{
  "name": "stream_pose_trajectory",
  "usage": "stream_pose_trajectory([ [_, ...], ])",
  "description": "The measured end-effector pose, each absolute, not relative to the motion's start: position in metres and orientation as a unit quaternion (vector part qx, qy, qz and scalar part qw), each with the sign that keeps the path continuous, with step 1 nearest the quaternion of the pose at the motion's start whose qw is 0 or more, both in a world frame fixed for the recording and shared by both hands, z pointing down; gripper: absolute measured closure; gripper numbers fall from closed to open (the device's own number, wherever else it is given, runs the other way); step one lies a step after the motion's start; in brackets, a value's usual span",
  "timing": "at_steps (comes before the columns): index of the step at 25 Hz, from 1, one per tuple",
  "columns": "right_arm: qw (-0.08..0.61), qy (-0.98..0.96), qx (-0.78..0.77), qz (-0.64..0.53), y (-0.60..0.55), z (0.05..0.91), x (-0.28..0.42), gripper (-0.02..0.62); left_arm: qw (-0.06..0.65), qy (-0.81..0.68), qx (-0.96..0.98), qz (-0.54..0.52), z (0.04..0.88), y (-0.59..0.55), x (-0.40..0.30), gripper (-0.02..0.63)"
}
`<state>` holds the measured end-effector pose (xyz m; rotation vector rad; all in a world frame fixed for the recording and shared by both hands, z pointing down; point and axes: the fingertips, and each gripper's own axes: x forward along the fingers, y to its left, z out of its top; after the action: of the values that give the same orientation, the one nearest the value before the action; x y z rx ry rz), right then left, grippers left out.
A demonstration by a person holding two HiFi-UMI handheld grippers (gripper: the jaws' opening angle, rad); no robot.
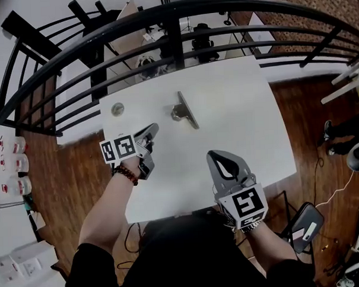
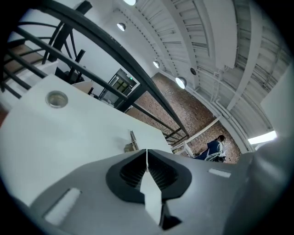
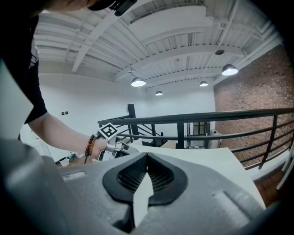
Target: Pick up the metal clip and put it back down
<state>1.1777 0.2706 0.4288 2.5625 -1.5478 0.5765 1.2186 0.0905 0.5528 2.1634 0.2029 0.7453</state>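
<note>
The metal clip [image 1: 184, 110] lies on the white table [image 1: 243, 113], toward the far side at the middle. It also shows as a small clip [image 2: 132, 142] just beyond the jaws in the left gripper view. My left gripper [image 1: 153, 128] hovers over the table's left part, a short way short of the clip, pointing toward it. Its jaws [image 2: 147, 150] meet at the tips with nothing between them. My right gripper [image 1: 211, 154] is over the near middle of the table, its jaws [image 3: 147, 154] closed and empty.
A small round metal lid [image 1: 117, 109] sits near the table's far left corner, left of the clip. A black railing [image 1: 174, 27] curves behind the table's far edge. A chair [image 1: 305, 225] stands at the near right. A person [image 2: 213, 148] is far off in the background.
</note>
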Motion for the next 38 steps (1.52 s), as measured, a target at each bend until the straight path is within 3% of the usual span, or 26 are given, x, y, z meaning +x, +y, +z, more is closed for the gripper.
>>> stream_pose_trajectory([
  [10, 0.061, -0.523, 0.837, 0.148, 0.229, 0.399, 1.13, 0.606, 0.236, 0.11, 0.938, 0.228, 0.454, 0.11, 1.136, 0.589],
  [18, 0.076, -0.512, 0.848, 0.118, 0.213, 0.376, 1.092, 0.606, 0.141, 0.165, 0.96, 0.174, 0.391, 0.139, 1.087, 0.589],
  [38, 0.089, -0.499, 0.858, 0.086, 0.206, 0.353, 1.057, 0.606, 0.076, 0.197, 0.967, 0.145, 0.364, 0.16, 1.051, 0.589],
])
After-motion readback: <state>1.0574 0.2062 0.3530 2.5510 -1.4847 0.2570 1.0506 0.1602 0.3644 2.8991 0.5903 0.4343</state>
